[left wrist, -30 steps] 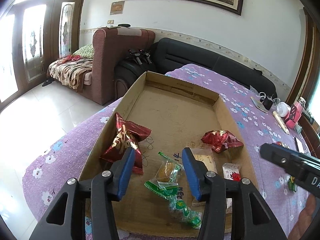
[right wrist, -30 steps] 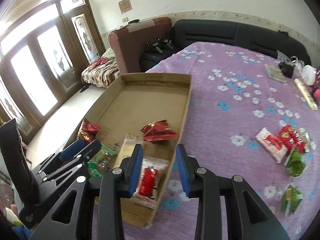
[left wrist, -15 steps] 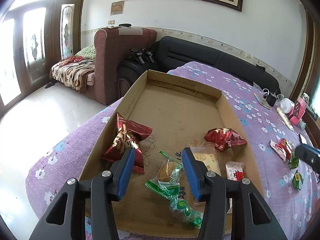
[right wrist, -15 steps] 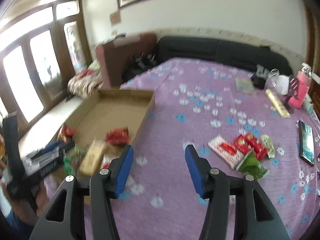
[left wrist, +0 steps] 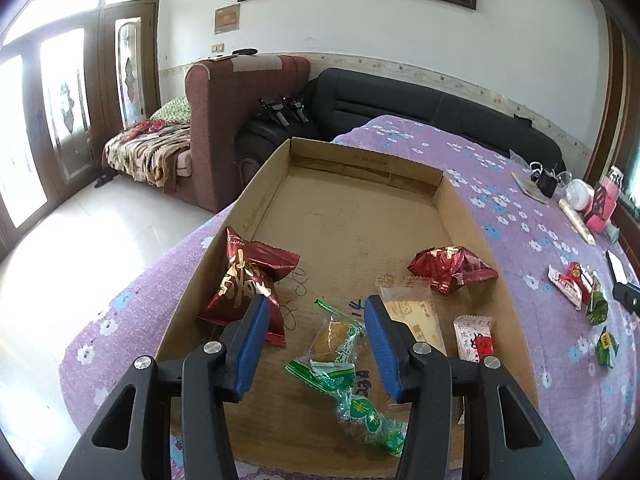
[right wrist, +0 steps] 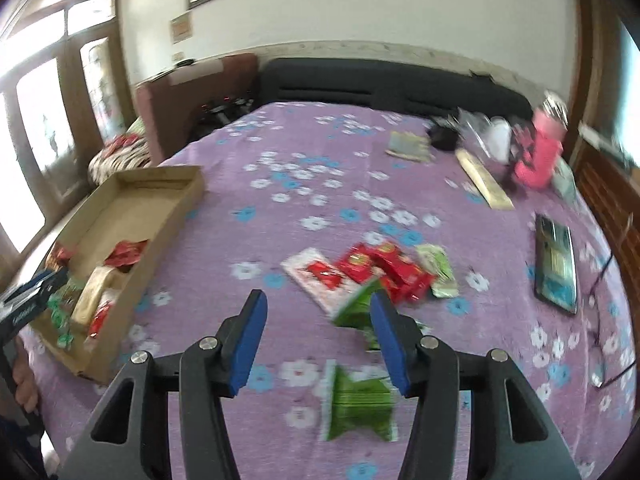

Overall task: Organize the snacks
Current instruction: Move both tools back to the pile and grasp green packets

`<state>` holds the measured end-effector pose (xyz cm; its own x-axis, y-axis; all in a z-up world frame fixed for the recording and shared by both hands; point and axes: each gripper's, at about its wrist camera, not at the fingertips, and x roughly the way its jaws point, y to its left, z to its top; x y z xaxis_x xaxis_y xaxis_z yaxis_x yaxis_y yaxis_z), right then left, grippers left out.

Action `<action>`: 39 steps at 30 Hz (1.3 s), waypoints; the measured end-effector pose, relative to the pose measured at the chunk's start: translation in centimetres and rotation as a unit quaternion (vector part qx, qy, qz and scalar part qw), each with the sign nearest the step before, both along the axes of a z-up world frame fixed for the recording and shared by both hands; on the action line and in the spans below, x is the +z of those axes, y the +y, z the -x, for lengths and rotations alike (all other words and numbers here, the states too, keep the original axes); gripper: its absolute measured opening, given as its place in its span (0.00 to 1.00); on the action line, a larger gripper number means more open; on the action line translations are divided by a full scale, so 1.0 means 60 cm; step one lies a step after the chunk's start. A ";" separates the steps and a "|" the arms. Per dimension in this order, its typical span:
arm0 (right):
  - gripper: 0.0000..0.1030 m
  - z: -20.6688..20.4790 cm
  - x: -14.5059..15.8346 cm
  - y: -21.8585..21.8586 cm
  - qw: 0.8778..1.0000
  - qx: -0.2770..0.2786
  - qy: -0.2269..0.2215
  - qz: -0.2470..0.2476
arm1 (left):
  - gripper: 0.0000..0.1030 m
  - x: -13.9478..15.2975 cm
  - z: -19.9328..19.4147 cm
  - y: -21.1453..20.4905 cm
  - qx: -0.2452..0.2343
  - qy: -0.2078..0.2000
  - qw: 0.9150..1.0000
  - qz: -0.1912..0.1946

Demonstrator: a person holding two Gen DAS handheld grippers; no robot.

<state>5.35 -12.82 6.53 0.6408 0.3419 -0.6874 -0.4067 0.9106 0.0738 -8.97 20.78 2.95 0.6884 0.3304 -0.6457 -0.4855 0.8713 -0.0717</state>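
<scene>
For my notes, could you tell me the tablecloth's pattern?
Purple tablecloth with white and blue flowers, clearest in the right wrist view.

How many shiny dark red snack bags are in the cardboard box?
2. One red bag lies by the box's left wall, near the left claw. The other red bag lies by the right wall. None seems hidden.

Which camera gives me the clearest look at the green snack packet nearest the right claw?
The right wrist view: the green snack packet lies close below the camera on the purple cloth, though motion-blurred. The left wrist view shows only small green packets far off at its right edge; I cannot tell which is this one.
</scene>
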 end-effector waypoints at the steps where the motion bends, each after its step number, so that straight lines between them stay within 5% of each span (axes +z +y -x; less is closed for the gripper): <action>1: 0.51 -0.007 -0.003 -0.009 1.000 -0.008 0.006 -0.008 | 0.51 0.002 0.000 -0.002 -0.004 0.003 1.000 0.001; 7: 0.51 -0.045 -0.005 -0.088 0.994 -0.077 0.031 -0.068 | 0.51 0.054 0.011 -0.025 -0.028 -0.019 0.999 -0.009; 14: 0.49 -0.075 -0.025 -0.150 0.983 -0.122 0.081 -0.110 | 0.51 0.092 -0.031 -0.116 -0.155 0.005 0.987 0.041; 18: 0.49 -0.078 -0.031 -0.166 0.978 -0.129 0.095 -0.130 | 0.50 0.087 -0.070 -0.196 -0.235 0.040 0.968 0.077; 24: 0.48 -0.077 -0.029 -0.173 0.977 -0.133 0.093 -0.140 | 0.50 0.060 -0.132 -0.325 -0.349 0.099 0.922 0.138; 28: 0.49 -0.076 -0.025 -0.182 0.975 -0.139 0.090 -0.150 | 0.52 0.034 -0.178 -0.383 -0.369 0.128 0.908 0.153; 39: 0.48 -0.075 -0.019 -0.183 0.975 -0.130 0.087 -0.161 | 0.51 -0.021 -0.229 -0.457 -0.378 0.163 0.902 0.129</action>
